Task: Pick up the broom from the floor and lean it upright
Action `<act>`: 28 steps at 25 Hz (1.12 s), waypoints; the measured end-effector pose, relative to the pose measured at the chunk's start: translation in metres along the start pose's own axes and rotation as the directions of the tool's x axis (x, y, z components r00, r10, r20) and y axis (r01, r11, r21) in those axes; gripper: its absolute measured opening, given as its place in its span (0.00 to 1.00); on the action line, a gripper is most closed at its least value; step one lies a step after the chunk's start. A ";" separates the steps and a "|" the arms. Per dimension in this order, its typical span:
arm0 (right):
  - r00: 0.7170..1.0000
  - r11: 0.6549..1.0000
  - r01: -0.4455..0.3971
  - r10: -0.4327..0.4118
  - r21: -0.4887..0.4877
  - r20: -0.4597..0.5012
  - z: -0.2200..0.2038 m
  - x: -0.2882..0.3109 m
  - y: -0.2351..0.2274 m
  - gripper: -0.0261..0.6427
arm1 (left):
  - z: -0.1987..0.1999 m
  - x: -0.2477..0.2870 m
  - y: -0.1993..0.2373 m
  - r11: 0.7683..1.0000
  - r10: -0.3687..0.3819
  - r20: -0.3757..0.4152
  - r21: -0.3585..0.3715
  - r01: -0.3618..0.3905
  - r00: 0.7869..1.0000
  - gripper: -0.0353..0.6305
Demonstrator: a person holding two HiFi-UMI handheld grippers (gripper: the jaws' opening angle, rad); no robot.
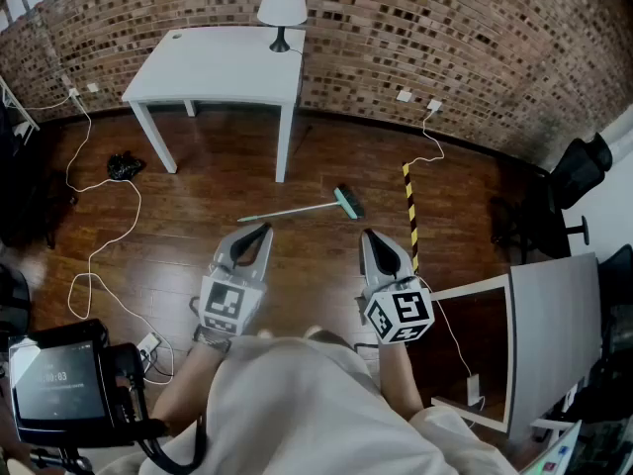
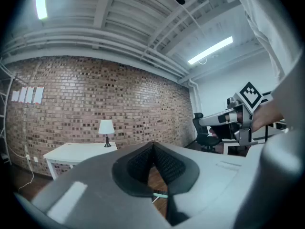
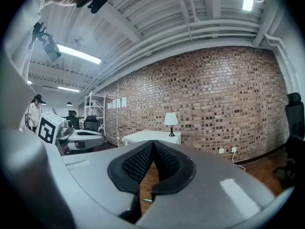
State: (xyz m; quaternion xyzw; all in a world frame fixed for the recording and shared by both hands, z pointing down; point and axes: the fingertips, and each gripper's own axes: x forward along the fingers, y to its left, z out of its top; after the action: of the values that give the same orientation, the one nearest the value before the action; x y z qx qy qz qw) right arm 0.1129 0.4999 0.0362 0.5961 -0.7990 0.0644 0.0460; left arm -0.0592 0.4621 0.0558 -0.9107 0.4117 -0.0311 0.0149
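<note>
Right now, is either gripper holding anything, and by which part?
Nothing is held. Both the left gripper and the right gripper are shut and empty; the broom lies on the floor ahead of them, untouched.

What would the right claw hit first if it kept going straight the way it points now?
Nothing close: the right claw points nearly level, above the broom lying on the floor. Farther on, probably the white table at the brick wall; depth is unclear.
</note>
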 end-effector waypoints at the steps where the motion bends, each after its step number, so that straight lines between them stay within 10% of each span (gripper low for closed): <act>1: 1.000 1.000 0.001 -0.001 -0.008 0.003 0.000 -0.001 0.002 0.06 | -0.002 -0.002 0.002 1.000 0.001 -0.002 0.000 -0.001 1.000 0.05; 14: 0.999 0.999 0.028 -0.028 0.022 -0.022 -0.018 0.031 -0.031 0.06 | -0.024 0.018 0.037 0.999 0.036 -0.058 0.003 -0.036 0.998 0.05; 28: 0.992 0.993 -0.120 0.120 0.003 0.024 0.033 0.174 -0.163 0.06 | 0.004 0.200 0.067 0.991 0.120 -0.071 0.065 -0.115 0.990 0.05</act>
State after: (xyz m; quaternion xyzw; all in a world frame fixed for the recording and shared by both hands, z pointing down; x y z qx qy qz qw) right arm 0.2197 0.2839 0.0376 0.5477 -0.8338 0.0619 0.0309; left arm 0.0228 0.2672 0.0572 -0.8822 0.4638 -0.0765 0.0288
